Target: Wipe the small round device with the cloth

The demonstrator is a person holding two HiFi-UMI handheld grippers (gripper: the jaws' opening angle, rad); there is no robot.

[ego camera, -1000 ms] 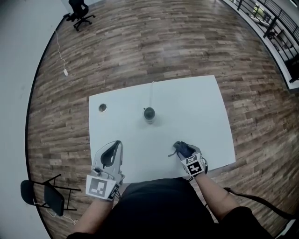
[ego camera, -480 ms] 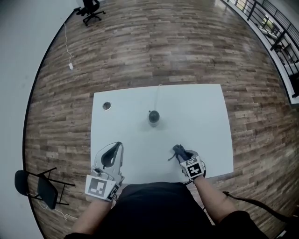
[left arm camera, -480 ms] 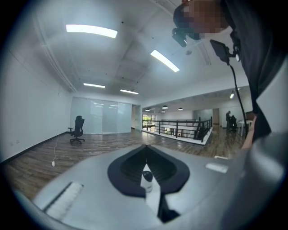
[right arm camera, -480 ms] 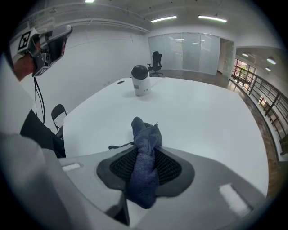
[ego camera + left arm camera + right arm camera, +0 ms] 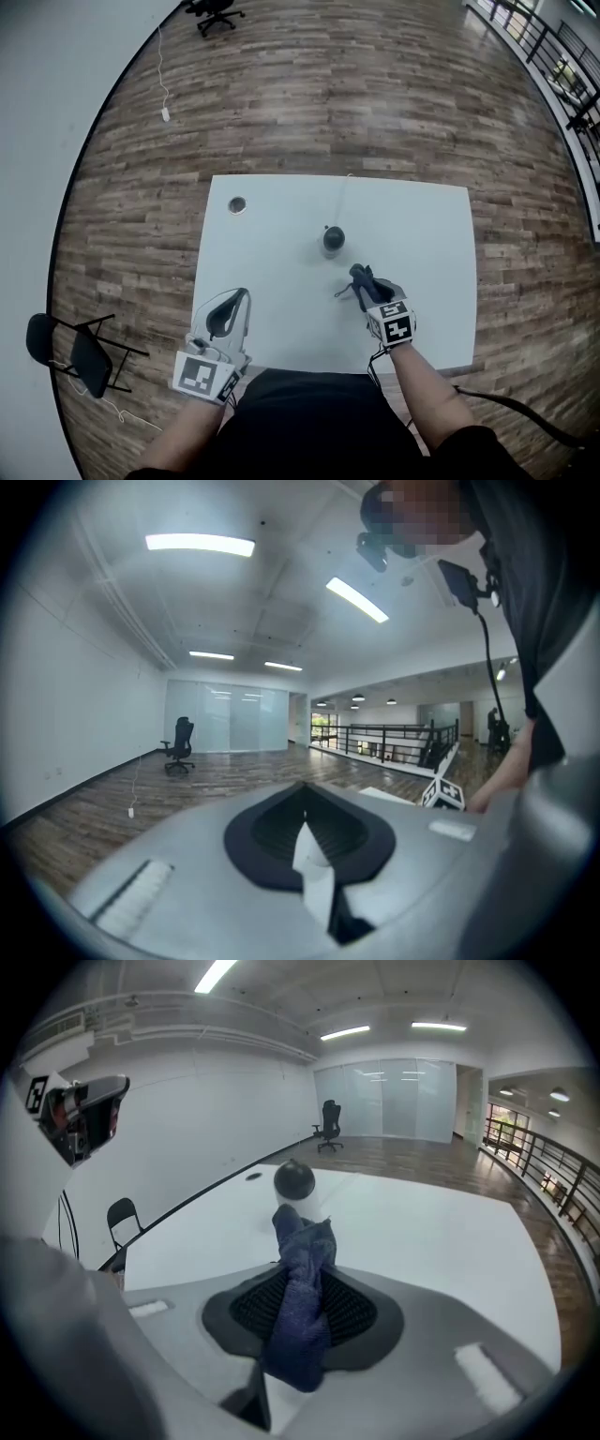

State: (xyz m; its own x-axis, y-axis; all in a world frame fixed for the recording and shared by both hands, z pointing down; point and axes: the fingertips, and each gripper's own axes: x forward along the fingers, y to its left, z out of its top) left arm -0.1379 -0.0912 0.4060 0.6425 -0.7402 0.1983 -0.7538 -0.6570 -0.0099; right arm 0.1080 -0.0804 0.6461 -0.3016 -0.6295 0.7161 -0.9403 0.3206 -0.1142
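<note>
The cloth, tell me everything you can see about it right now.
The cloth is dark blue, soft and fuzzy like terry or microfibre, bunched into a narrow crumpled strip. It is pinched between the fingers of the right gripper, which have just been closing on it. Its free end sticks out past the tips, apparently clear of the white table, pointing toward the small round device but not touching it.

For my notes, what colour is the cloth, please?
The cloth is dark blue, clearest in the right gripper view.
</note>
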